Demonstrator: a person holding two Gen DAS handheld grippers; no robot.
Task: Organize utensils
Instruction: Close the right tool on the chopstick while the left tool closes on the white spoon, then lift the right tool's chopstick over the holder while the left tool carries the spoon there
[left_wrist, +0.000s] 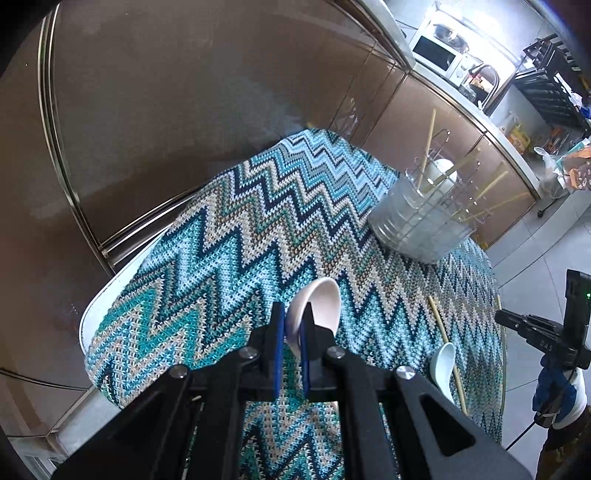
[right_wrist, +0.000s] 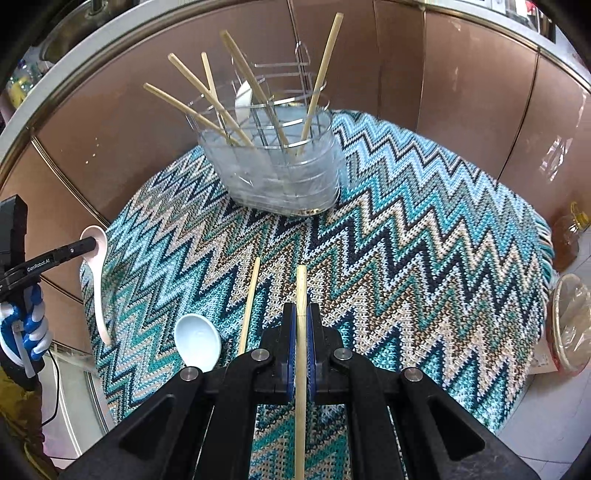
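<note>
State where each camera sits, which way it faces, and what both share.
Left wrist: on the left gripper, angled down across the zigzag cloth; its jaws clamp a white spoon; right gripper at the edge.
Right wrist: on the right gripper, facing the utensil holder; its jaws clamp a chopstick.
Shared: cloth, holder, both held utensils.

Knitted zigzag cloth (right_wrist: 406, 236), rough and matt. Glossy white spoons (right_wrist: 197, 341), probably ceramic. Pale wooden chopsticks (right_wrist: 301, 332). Clear ribbed plastic holder (right_wrist: 288, 177) with shiny wire rack (right_wrist: 295, 99).
</note>
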